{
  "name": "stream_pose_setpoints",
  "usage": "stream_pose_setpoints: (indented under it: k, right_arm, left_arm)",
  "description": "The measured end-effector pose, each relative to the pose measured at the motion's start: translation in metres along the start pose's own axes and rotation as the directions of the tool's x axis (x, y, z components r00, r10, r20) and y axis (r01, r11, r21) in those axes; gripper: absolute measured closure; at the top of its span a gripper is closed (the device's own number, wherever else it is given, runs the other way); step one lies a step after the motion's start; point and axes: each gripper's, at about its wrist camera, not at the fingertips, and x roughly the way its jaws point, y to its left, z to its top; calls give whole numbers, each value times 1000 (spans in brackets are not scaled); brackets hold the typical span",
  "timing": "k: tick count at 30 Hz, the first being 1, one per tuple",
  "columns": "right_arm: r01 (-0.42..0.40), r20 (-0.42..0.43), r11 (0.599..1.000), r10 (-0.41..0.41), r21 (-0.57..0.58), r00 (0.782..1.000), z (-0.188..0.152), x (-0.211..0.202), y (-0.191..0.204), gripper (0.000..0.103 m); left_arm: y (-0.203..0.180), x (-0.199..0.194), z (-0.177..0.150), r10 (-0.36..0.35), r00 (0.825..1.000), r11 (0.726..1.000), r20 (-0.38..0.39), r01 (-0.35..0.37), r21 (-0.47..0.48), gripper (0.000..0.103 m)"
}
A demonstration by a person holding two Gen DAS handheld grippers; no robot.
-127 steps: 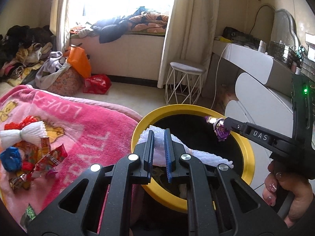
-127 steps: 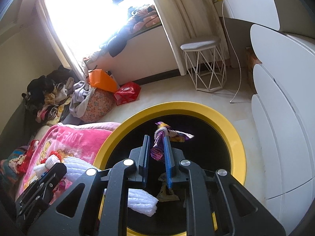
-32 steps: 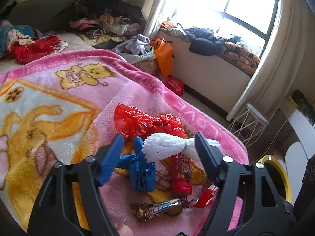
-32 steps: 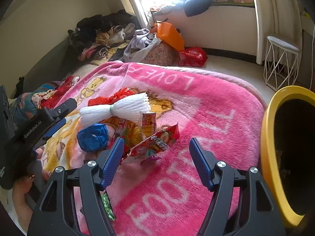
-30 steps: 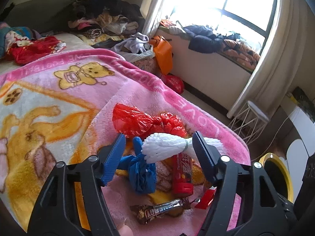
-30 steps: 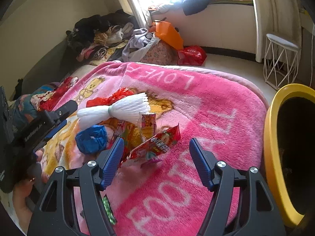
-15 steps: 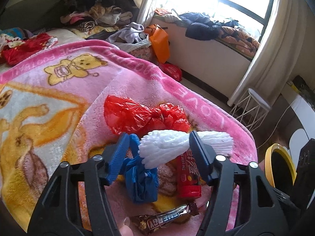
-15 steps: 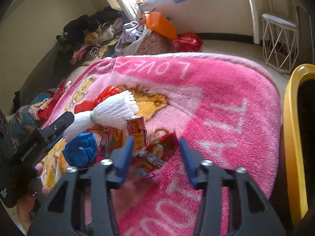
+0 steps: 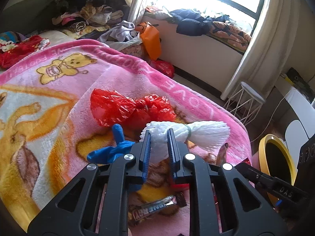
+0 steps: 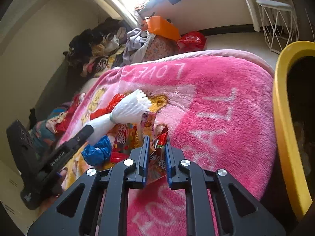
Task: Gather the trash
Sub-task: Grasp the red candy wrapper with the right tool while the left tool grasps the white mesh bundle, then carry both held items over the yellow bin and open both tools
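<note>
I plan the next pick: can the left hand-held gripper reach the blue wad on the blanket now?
Probably not yet: the left hand-held gripper is shut on the white foam net. The blue wad lies uncovered just beside it.

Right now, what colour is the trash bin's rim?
Yellow, with a black inside; the trash bin shows best in the right wrist view.

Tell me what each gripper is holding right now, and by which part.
The left gripper clamps the white foam net by one flared end, beside its green band. The right gripper pinches the red snack wrapper across its middle.
</note>
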Motion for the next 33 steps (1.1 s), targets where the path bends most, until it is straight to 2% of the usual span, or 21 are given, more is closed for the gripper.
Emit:
stream_pose_setpoints:
  k: [7,18,33]
  right_arm:
    - [-14,39,1000,15,-14,999,-1,-25,-3,90]
    - [34,105,995,-25,-91,994,-2,-58,-2,90]
    - [58,198,993,-37,-100,979,5,-102,-9,91]
  left_arm:
    - [-12,-24,-4,-19,998,1000,55,19,-9,92]
    - [-25,-63,-3,-50,990,999,135,52,-11,92]
    - [-45,-93,-8,-97,980,995,173,92,39,92]
